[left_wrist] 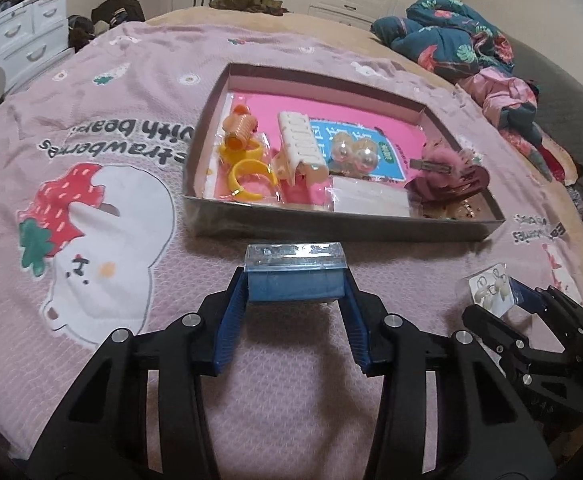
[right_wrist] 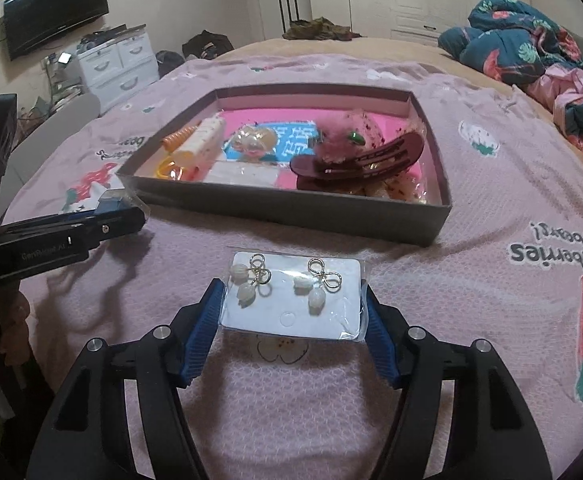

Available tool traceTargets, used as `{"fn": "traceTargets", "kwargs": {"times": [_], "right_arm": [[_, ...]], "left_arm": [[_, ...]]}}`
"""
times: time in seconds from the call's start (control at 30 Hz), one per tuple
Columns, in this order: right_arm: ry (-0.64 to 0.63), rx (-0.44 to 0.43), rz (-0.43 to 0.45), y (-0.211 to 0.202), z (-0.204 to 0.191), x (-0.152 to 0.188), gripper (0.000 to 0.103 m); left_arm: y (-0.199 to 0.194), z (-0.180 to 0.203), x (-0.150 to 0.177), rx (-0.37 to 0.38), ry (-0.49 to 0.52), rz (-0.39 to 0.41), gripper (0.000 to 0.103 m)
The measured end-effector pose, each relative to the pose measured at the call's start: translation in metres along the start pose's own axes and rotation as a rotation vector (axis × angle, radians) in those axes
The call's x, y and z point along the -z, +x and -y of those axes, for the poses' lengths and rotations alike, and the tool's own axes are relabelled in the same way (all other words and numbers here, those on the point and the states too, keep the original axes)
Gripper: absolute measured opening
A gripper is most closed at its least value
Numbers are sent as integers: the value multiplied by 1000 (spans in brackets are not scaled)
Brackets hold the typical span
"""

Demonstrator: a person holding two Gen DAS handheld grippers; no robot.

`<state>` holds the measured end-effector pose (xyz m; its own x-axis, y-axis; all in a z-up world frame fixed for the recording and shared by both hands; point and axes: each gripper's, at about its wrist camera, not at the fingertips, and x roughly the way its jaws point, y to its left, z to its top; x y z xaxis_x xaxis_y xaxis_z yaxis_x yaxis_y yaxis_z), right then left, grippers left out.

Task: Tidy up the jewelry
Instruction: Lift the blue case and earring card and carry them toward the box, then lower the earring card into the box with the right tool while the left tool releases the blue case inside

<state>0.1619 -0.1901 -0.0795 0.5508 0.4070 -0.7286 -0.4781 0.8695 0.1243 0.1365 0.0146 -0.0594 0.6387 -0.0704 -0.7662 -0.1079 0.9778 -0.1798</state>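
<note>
My left gripper [left_wrist: 295, 284] is shut on a small blue box with a clear lid [left_wrist: 294, 272], held just above the pink blanket in front of the grey tray [left_wrist: 331, 228]. My right gripper [right_wrist: 293, 300] is shut on a white earring card in a clear sleeve [right_wrist: 295, 300] carrying two pearl-and-wire earrings. The card also shows in the left wrist view [left_wrist: 491, 288]. The tray [right_wrist: 291, 212] holds yellow rings [left_wrist: 247, 172], a cream hair claw [left_wrist: 299, 148], a blue card with pearl studs [left_wrist: 351, 152], a dark red hair clip [right_wrist: 355, 164] and a pink fluffy clip [left_wrist: 439, 156].
The pink strawberry-print blanket [left_wrist: 131, 240] covers the bed. A bundle of blue floral bedding [left_wrist: 451, 36] lies at the far right. White drawers [right_wrist: 119, 64] stand left of the bed. The left gripper [right_wrist: 71, 236] shows at the left of the right wrist view.
</note>
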Motion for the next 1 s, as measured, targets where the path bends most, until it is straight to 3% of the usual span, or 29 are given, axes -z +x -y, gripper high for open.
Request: {"fn": "traceTargets", "kwargs": {"times": [0.4,1.0], "right_arm": [[13,51,97,-30,23,-22,64],[67,111,185,-37,60,-61,64]], "left_arm": [[-25,16,-26,42,16,74,37],[3,60,-72,86,96,84,37]]}}
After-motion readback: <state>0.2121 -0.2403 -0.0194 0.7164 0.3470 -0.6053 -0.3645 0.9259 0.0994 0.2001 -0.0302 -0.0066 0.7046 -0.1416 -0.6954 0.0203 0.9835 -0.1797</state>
